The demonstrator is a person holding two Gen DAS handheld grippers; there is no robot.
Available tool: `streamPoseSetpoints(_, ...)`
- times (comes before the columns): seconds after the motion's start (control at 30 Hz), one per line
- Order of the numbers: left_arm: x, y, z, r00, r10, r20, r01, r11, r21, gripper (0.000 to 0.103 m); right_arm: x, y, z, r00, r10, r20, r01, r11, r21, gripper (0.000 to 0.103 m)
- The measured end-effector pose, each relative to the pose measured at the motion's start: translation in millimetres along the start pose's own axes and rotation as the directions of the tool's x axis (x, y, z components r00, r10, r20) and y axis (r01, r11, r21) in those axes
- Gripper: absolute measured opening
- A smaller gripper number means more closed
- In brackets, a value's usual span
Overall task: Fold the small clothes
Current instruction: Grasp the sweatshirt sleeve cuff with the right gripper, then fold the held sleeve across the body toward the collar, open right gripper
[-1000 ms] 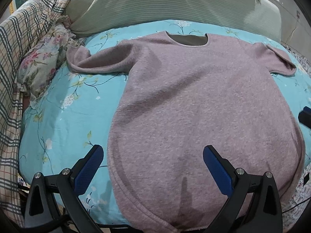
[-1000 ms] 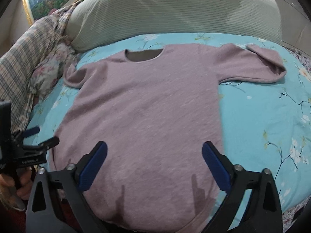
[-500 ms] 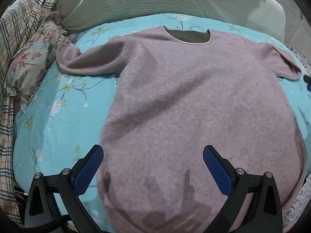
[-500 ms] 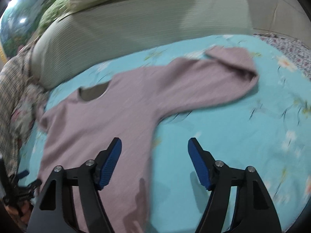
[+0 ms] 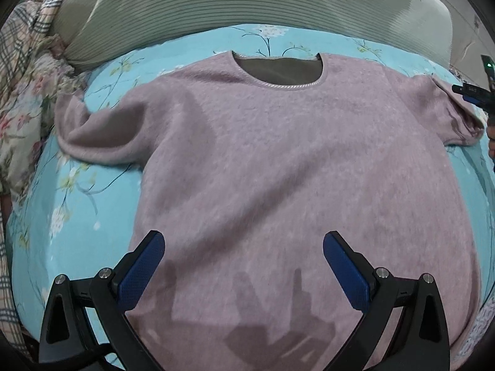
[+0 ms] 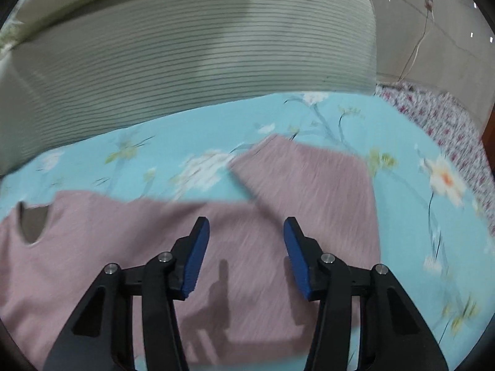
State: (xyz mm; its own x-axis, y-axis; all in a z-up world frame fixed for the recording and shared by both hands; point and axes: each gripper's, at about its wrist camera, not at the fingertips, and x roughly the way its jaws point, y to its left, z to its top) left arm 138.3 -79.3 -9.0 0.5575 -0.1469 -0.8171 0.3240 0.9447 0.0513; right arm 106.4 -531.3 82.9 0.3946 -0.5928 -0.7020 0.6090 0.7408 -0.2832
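Note:
A mauve short-sleeved top [image 5: 278, 170] lies flat, front up, on a turquoise floral sheet [image 5: 77, 216], neckline toward the pillow. My left gripper [image 5: 244, 266] hovers open over its lower body, nothing between the blue pads. In the right wrist view my right gripper [image 6: 246, 247] hangs above the top's right sleeve [image 6: 309, 185]; its jaws are closing, with only air between them. That sleeve's end is folded over itself. The right gripper's tip [image 5: 470, 91] also shows at the left wrist view's right edge, beside the same sleeve [image 5: 448, 114].
A long grey-green striped pillow [image 6: 185, 61] bounds the far side of the sheet. Plaid and floral bedding [image 5: 24, 77] is bunched at the left. A red-flowered cover [image 6: 448, 133] lies at the right, below a wall with a hanging cable [image 6: 414, 52].
My right gripper has swept from over the hem to the right sleeve, its jaws narrowing. My left gripper slid further in over the top's body and stays wide open.

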Motion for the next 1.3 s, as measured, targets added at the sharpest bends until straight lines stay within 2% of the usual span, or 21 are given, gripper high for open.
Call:
streamPoseSetpoints(0.13,18,-4,8,0.999,-0.008,-0.038,0.008,1.000,-0.005,0.102,40,-4,17,0.997,-0.029,-0.069,0.028,0.999,-0.016,0.051)
streamPoseSetpoints(0.2,25,-6,7,0.998,-0.014,-0.062,0.014,1.000,-0.003,0.102,57,-8,20,0.994,0.000,-0.113,-0.001,1.000,-0.010,0.051)
streamPoseSetpoints(0.27,31,-9,4,0.997,-0.011,-0.081,0.012,1.000,0.009,0.102,61,-9,21,0.993,0.010,-0.120,-0.011,1.000,-0.006,0.051)
streamPoseSetpoints(0.33,35,-11,2,0.996,-0.005,-0.094,0.006,1.000,0.020,0.102,58,-3,19,0.994,0.017,-0.109,-0.023,0.998,-0.055,0.051)
streamPoseSetpoints(0.37,35,-12,0,0.996,-0.003,-0.093,0.006,1.000,0.023,0.102,60,-1,18,0.994,0.006,-0.109,-0.014,0.997,-0.073,0.051)
streamPoseSetpoints(0.4,37,-12,0,0.995,-0.002,-0.097,0.004,1.000,0.025,0.102,63,1,17,0.992,-0.043,-0.118,0.031,0.995,-0.099,0.051)
streamPoseSetpoints(0.5,43,-11,2,0.993,-0.006,-0.118,0.009,1.000,0.023,0.102,69,-2,18,0.989,-0.066,-0.130,0.056,0.995,-0.083,0.050)
streamPoseSetpoints(0.53,42,-10,3,0.993,-0.011,-0.118,0.012,1.000,0.016,0.102,70,-4,20,0.987,-0.095,-0.127,0.085,0.993,-0.081,0.035)
streamPoseSetpoints(0.57,41,-9,3,0.993,-0.015,-0.113,0.016,1.000,0.010,0.102,70,-7,22,0.987,-0.100,-0.126,0.092,0.993,-0.068,0.009)
streamPoseSetpoints(0.63,36,-5,5,0.995,-0.020,-0.100,0.020,1.000,-0.001,0.102,61,-13,24,0.992,-0.039,-0.117,0.042,0.999,0.021,0.006)
streamPoseSetpoints(0.7,33,-2,5,0.996,-0.021,-0.089,0.021,1.000,-0.007,0.102,44,-7,27,0.994,0.074,-0.076,-0.066,0.993,0.101,0.006)
streamPoseSetpoints(0.77,31,1,5,0.996,-0.025,-0.082,0.024,1.000,-0.016,0.102,26,8,22,0.977,0.205,-0.048,-0.196,0.969,0.151,0.006)
streamPoseSetpoints(0.8,31,1,5,0.996,-0.029,-0.081,0.027,0.999,-0.020,0.102,14,24,17,0.958,0.284,-0.036,-0.274,0.947,0.170,0.006)
streamPoseSetpoints(0.87,30,3,5,0.996,-0.045,-0.078,0.043,0.999,-0.030,0.102,0,53,7,0.924,0.380,-0.034,-0.369,0.912,0.181,0.006)
streamPoseSetpoints(0.9,29,4,5,0.996,-0.059,-0.071,0.056,0.998,-0.036,0.102,-6,69,1,0.901,0.433,-0.036,-0.420,0.888,0.187,0.006)
streamPoseSetpoints(0.97,25,5,4,0.996,-0.084,-0.035,0.083,0.996,-0.036,0.102,-16,105,-12,0.838,0.545,-0.039,-0.527,0.825,0.205,0.006)
streamPoseSetpoints(1.0,24,6,3,0.996,-0.085,-0.024,0.085,0.996,-0.031,0.102,-21,129,-19,0.789,0.614,-0.041,-0.591,0.774,0.227,0.006)
streamPoseSetpoints(1.03,24,7,2,0.996,-0.089,-0.019,0.088,0.996,-0.025,0.102,-22,144,-25,0.755,0.654,-0.047,-0.627,0.741,0.242,0.006)
streamPoseSetpoints(1.07,24,8,1,0.995,-0.098,-0.016,0.098,0.995,-0.024,0.102,-24,170,-32,0.703,0.709,-0.062,-0.675,0.692,0.255,0.006)
streamPoseSetpoints(1.13,23,14,-1,0.991,-0.131,-0.015,0.131,0.991,-0.041,0.102,-25,217,-44,0.621,0.777,-0.103,-0.736,0.624,0.262,0.006)
streamPoseSetpoints(1.3,15,36,-8,0.980,-0.201,0.005,0.201,0.976,-0.083,0.102,-28,317,-70,0.520,0.831,-0.198,-0.796,0.555,0.241,0.006)
